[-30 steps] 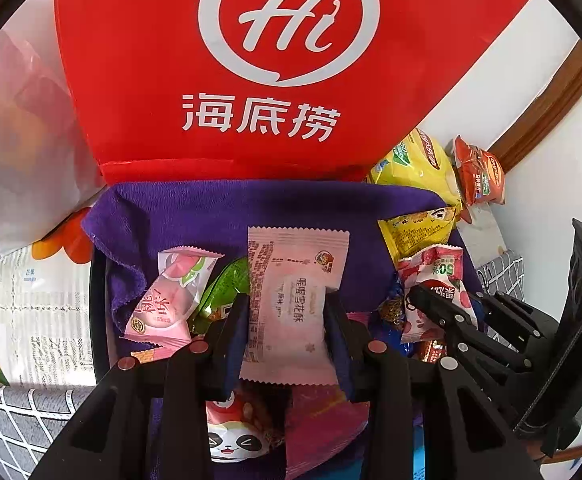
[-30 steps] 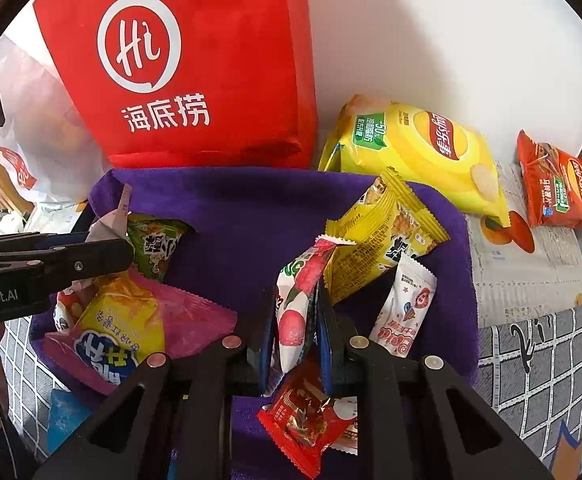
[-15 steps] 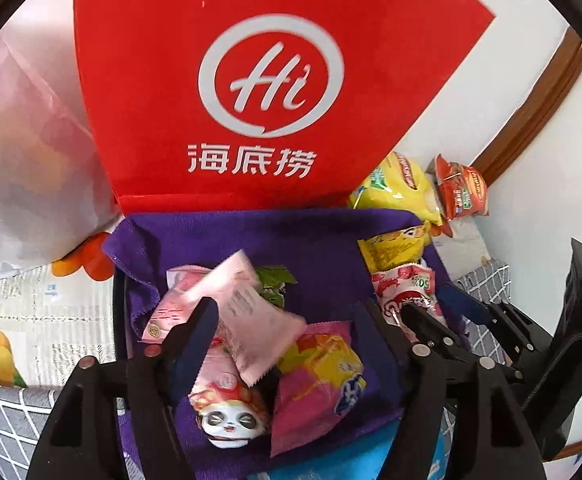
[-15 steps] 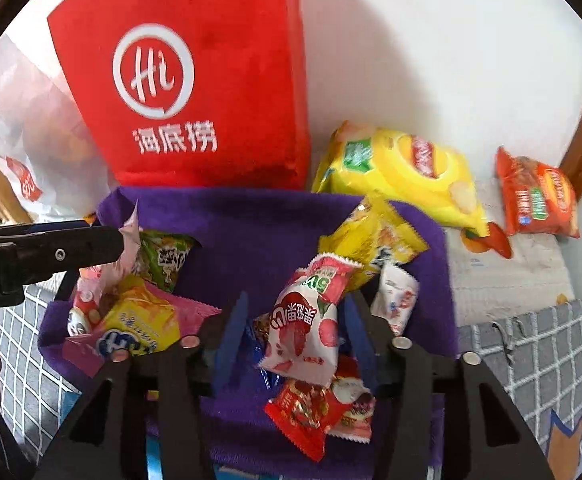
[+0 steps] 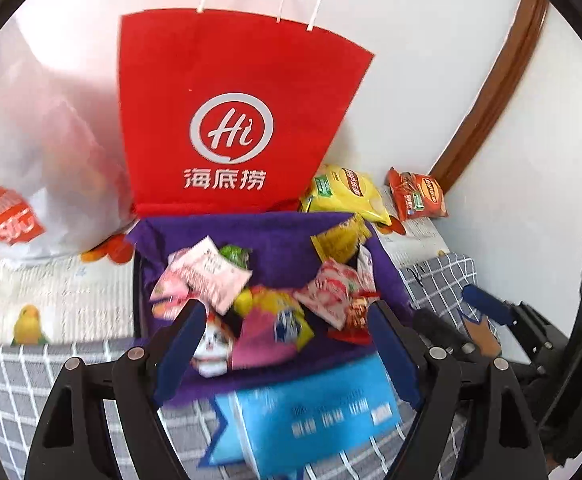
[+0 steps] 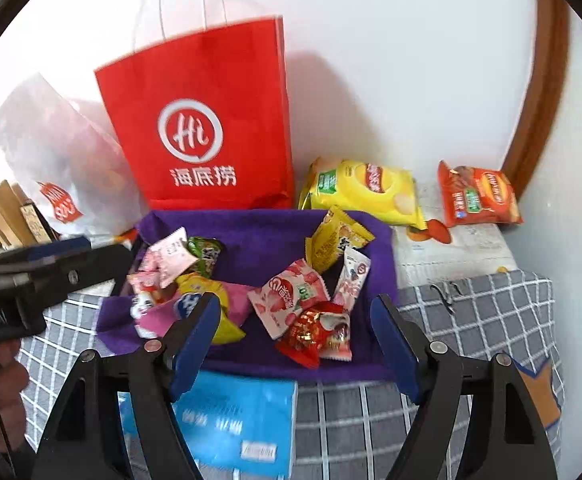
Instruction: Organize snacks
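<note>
A purple-lined tray (image 5: 275,236) holds several small snack packets. The pale pink packet (image 5: 211,276) lies at its left on other packets. The strawberry packet (image 6: 291,296) rests at its right beside a red foil sweet (image 6: 315,332). My left gripper (image 5: 283,320) hangs above the tray's near edge, jaws opening, with nothing pressed between the pads. Above the right half, my right gripper (image 6: 295,308) is likewise opening and holds nothing.
A red paper bag (image 6: 203,120) stands behind the tray, with a white plastic bag (image 5: 31,160) to its left. A yellow chips bag (image 6: 363,192) and an orange-red packet (image 6: 475,196) lie at the back right by the wall. A blue pack (image 6: 231,420) sits in front on the checked cloth.
Both grippers let go: the pink packet dropped from the left, the strawberry packet from the right, both into the tray. Both grippers opened, rose and pulled back.
</note>
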Motion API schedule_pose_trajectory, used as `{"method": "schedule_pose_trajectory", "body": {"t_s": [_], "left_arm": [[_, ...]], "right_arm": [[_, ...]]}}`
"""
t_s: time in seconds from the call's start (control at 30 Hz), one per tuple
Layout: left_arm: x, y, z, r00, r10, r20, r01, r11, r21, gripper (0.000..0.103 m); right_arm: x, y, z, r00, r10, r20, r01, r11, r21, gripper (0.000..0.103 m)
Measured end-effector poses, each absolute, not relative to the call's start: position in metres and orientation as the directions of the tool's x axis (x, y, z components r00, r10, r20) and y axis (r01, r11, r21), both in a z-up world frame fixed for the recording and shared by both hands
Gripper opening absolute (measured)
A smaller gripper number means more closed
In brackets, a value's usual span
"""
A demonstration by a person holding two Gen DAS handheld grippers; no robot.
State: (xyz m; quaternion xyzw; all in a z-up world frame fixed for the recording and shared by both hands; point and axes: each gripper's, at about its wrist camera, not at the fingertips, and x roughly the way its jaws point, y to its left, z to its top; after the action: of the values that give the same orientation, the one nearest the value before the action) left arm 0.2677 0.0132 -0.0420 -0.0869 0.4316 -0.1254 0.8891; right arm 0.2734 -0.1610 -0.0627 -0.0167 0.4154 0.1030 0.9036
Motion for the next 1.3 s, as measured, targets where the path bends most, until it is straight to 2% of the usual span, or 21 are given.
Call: {"method": "schedule_pose_trajectory", "body": {"t_s": [0.33,0.37,0.43,0.63,0.97,1.3], "left_arm": [[0.181,0.016,-0.013,0.658,-0.232,-0.716,0.106,0.971,-0.216,0.082],[0.173,0.015,-0.01,0.663,-0.221,-0.715,0.101,0.973,-0.207,0.082],[0.158,0.011,-0.006,0.675,-0.195,-0.712,0.088,0.979,-0.185,0.085],[0.109,-0.005,0.005,0.703,-0.135,-0.698,0.059,0.99,-0.131,0.089],[0.04,-0.028,0.011,0.747,-0.08,-0.66,0.038,0.996,-0.077,0.09],[0.008,-0.03,0.02,0.765,-0.057,-0.642,0.022,0.998,-0.063,0.09]], "right_arm": [[0.197,-0.174,-0.025,0.685,0.152,-0.713,-0.186,0.982,0.032,0.078],[0.188,-0.176,-0.022,0.688,0.156,-0.709,-0.184,0.982,0.038,0.079],[0.171,-0.182,-0.018,0.695,0.158,-0.702,-0.174,0.984,0.049,0.09],[0.126,-0.195,-0.009,0.716,0.169,-0.677,-0.181,0.982,0.054,0.101],[0.062,-0.225,0.0,0.741,0.161,-0.652,-0.15,0.986,0.072,0.103],[0.021,-0.234,0.01,0.766,0.166,-0.622,-0.159,0.985,0.067,0.103]]}}
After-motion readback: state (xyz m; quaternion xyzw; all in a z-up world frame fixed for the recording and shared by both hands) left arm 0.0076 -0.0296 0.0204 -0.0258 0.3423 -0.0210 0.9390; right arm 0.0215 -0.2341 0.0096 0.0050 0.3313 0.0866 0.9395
